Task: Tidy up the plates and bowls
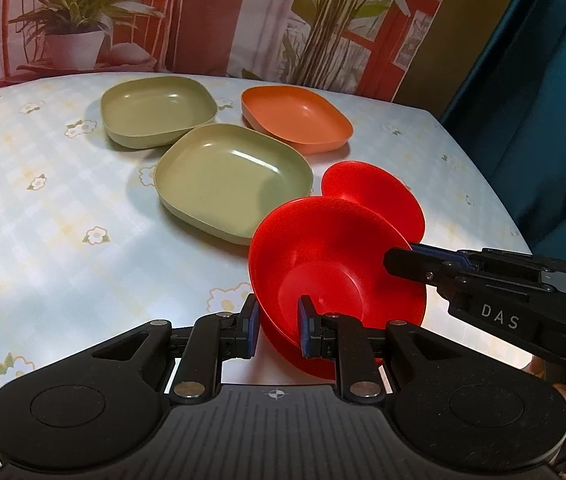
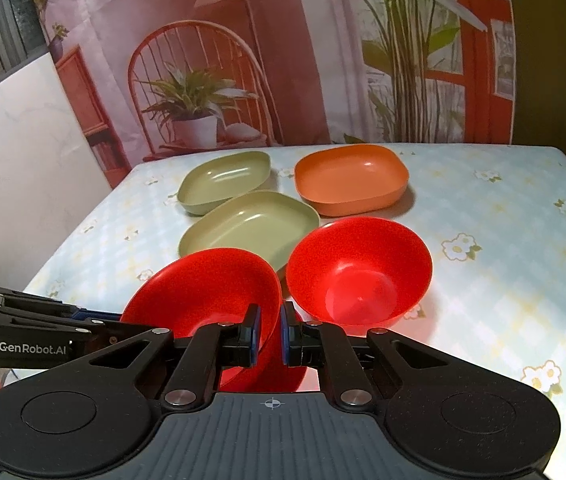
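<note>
Both grippers hold the same red bowl (image 1: pixel 323 256), tilted and raised near the table's front. My left gripper (image 1: pixel 277 328) is shut on its near rim. My right gripper (image 2: pixel 269 338) is shut on its right rim and shows in the left wrist view (image 1: pixel 403 256). The held bowl also shows in the right wrist view (image 2: pixel 207 292). A second red bowl (image 2: pixel 359 272) sits on the table just beyond it, also in the left wrist view (image 1: pixel 371 192). Two green square plates (image 1: pixel 231 176) (image 1: pixel 155 112) and an orange square plate (image 1: pixel 295 118) lie farther back.
The table (image 1: pixel 43 208) has a pale blue flowered cloth. A printed backdrop (image 2: pixel 243 60) hangs behind it. A blue curtain (image 1: pixel 543 100) hangs at the right and a white wall (image 2: pixel 15 168) stands at the left.
</note>
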`<state>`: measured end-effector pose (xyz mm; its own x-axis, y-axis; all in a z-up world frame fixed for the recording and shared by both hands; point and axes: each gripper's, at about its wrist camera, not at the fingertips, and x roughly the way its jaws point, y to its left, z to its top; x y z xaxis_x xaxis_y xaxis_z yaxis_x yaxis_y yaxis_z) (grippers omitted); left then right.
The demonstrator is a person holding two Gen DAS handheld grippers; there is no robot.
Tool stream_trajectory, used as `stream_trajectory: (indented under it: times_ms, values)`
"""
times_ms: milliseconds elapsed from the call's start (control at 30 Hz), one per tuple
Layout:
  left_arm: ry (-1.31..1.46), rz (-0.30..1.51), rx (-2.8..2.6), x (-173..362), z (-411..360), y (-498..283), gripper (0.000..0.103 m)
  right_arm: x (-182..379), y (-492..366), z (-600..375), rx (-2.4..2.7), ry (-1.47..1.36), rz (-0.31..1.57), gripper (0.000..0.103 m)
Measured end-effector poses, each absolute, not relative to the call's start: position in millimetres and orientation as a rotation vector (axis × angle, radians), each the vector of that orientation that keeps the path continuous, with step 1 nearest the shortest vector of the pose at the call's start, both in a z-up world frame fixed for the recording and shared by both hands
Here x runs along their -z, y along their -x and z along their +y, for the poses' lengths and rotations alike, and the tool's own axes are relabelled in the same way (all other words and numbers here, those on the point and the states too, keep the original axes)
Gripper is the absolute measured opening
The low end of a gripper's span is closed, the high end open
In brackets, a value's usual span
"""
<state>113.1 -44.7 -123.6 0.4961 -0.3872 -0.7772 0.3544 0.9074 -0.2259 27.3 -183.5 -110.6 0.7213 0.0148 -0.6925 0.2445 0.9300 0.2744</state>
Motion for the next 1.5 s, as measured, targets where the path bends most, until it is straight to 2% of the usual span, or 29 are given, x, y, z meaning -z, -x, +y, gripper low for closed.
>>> stream_trajectory:
  times_ms: [800,967,1100,1500]
  values:
    - [0.031,0.963,0.440,132.0,-48.8,-114.2,0.022,123.7,-24.5,-176.1,0.129,-0.287,0.790,0.014]
    - [0.023,0.957,0.433,131.8,-50.5,-113.7,0.023,125.8,-25.1,-174.1,0.130,-0.273,0.797,0.019]
    - [0.028,0.932,0.428,128.3,-48.4,-112.0,0.036,125.0,-24.1,-174.9,0.143,-0.257,0.790,0.024]
    - [0.003,0.872,0.395,117.9,-50.8,-113.5,0.037,119.3,-24.4,-187.4,0.155,-0.228,0.753,0.024]
